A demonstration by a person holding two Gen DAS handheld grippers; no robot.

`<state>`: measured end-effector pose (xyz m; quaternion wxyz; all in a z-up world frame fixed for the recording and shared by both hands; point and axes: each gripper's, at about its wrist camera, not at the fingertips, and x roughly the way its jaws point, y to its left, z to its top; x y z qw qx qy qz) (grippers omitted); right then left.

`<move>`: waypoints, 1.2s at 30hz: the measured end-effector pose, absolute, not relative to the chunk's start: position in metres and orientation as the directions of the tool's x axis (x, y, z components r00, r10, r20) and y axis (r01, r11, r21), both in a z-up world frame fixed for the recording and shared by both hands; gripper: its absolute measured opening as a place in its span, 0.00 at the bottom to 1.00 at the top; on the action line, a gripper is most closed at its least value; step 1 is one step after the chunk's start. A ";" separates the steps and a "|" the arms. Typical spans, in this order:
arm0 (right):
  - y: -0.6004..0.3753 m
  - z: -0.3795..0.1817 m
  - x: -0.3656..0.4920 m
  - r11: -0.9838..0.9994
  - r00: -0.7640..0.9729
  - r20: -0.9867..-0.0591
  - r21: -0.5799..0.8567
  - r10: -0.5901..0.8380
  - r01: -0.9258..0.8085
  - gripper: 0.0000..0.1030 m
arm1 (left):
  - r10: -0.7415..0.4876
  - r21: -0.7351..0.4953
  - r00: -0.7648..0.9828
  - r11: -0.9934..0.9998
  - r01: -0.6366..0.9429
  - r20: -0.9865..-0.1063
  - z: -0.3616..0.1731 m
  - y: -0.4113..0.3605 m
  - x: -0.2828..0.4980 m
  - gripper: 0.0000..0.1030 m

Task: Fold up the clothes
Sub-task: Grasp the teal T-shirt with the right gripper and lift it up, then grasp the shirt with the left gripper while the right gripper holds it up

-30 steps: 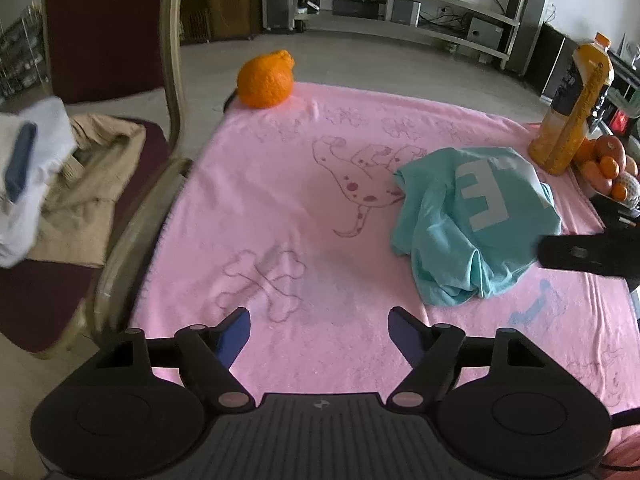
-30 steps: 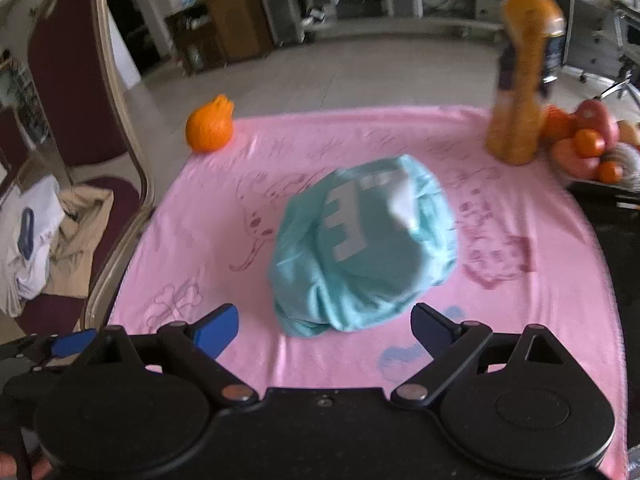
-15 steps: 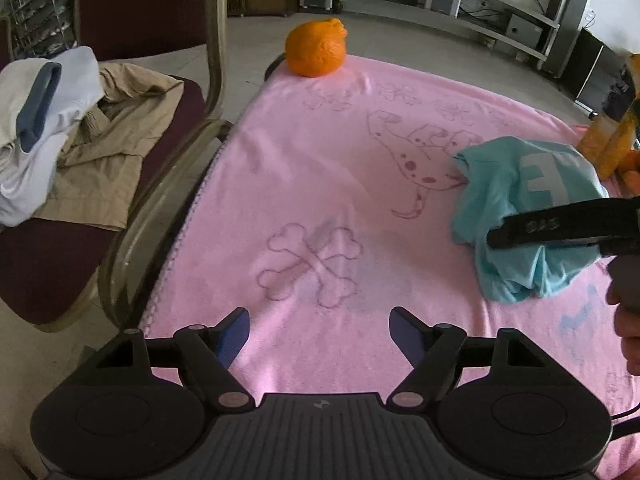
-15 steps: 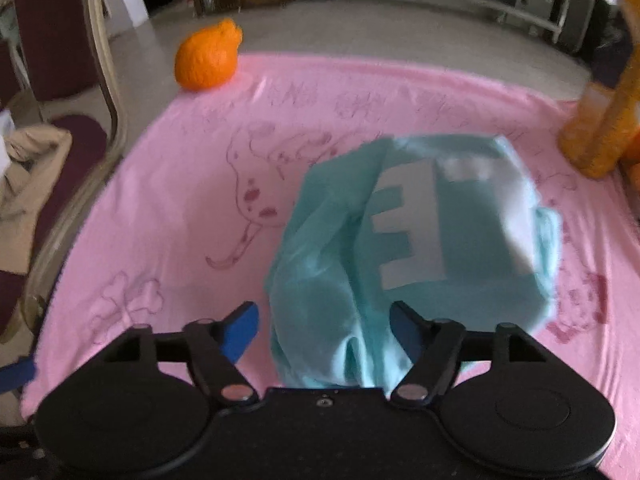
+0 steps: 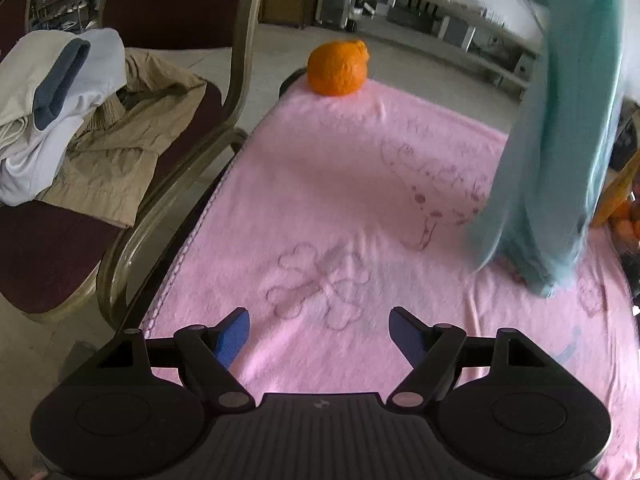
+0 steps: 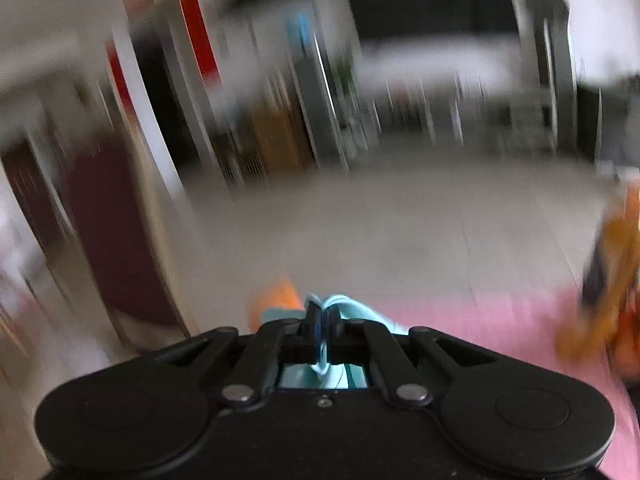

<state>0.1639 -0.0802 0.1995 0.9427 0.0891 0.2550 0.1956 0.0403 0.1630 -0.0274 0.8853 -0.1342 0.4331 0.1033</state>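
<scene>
The right gripper (image 6: 322,326) has its jaws clenched on a bunch of the teal garment (image 5: 556,152); in the right wrist view, pale teal cloth (image 6: 340,308) bulges out between the closed blue pads and shows again just behind them. That view is heavily smeared by motion, so the room beyond reads only as streaks, with a pink strip at the near right and an orange blur just past the jaws.

In the left wrist view the teal garment hangs as a long vertical drape at the right of the scene, running from the top edge down to the pink blanket (image 5: 320,184), where its lower end touches or nearly touches the surface; blur makes it hard to say which. The blanket, printed with a faint spotted dog and a bone outline, covers the worktop.

The left gripper (image 5: 319,330) hovers over the near edge of the blanket with its jaws released and wide apart, nothing between the blue pads (image 5: 234,334). It is well apart from the garment.

An orange fruit (image 5: 338,68) sits at the far edge of the blanket. To the left stands a chair (image 5: 236,92) with a dark red seat, holding a heap of beige and white clothes (image 5: 92,120)
</scene>
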 end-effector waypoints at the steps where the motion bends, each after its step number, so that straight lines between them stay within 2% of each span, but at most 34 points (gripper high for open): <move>1: -0.091 0.230 0.156 0.894 0.823 -0.367 0.287 0.434 -0.344 0.02 | 0.062 -0.156 0.619 0.943 -0.292 -0.783 -0.025 0.162 0.039 0.73; 4: -0.126 0.306 0.128 0.859 0.876 -0.141 0.319 0.461 -0.400 0.02 | 0.046 -0.176 0.665 0.949 -0.263 -0.745 -0.018 0.156 0.034 0.74; 9: -0.232 0.250 0.088 0.851 0.893 -0.169 0.417 0.417 -0.318 0.02 | 0.046 -0.143 0.693 0.967 -0.213 -0.719 -0.017 0.136 0.027 0.74; 10: -0.251 0.230 0.086 0.858 0.895 -0.204 0.429 0.396 -0.282 0.02 | 0.050 -0.125 0.688 0.971 -0.202 -0.724 -0.019 0.130 0.027 0.74; 12: -0.289 0.168 0.090 0.884 0.889 -0.337 0.447 0.310 -0.138 0.04 | 0.055 -0.090 0.674 0.980 -0.178 -0.737 -0.025 0.118 0.025 0.74; 14: -0.330 0.103 0.098 0.890 0.843 -0.498 0.452 0.201 0.055 0.10 | 0.042 -0.064 0.649 0.988 -0.139 -0.760 -0.034 0.102 0.026 0.73; 16: -0.366 0.046 0.097 0.841 0.779 -0.616 0.480 0.121 0.249 0.12 | 0.027 -0.039 0.626 0.995 -0.092 -0.779 -0.044 0.086 0.026 0.74; 19: -0.400 0.001 0.083 0.763 0.735 -0.671 0.524 0.097 0.378 0.14 | 0.023 0.000 0.606 0.999 -0.038 -0.795 -0.053 0.066 0.030 0.73; 21: -0.401 -0.008 0.080 0.754 0.735 -0.669 0.536 0.107 0.379 0.26 | 0.016 0.003 0.595 1.000 -0.022 -0.804 -0.055 0.060 0.034 0.73; 22: -0.399 -0.012 0.079 0.752 0.737 -0.667 0.542 0.114 0.374 0.29 | 0.005 -0.008 0.589 1.000 -0.019 -0.808 -0.056 0.059 0.037 0.73; 24: -0.394 -0.019 0.080 0.745 0.742 -0.654 0.566 0.146 0.353 0.32 | -0.028 -0.058 0.576 0.998 -0.034 -0.817 -0.055 0.063 0.047 0.73; 30: -0.376 -0.044 0.086 0.656 0.710 -0.601 0.708 0.366 0.261 0.34 | -0.159 -0.298 0.557 0.939 -0.168 -0.815 -0.057 0.078 0.089 0.48; 32: -0.372 -0.046 0.088 0.648 0.700 -0.596 0.720 0.394 0.248 0.34 | -0.220 -0.397 0.554 0.890 -0.223 -0.803 -0.064 0.082 0.105 0.37; 36: -0.366 -0.050 0.093 0.666 0.685 -0.606 0.709 0.405 0.233 0.40 | -0.430 -0.630 0.521 0.717 -0.299 -0.737 -0.093 0.079 0.123 0.37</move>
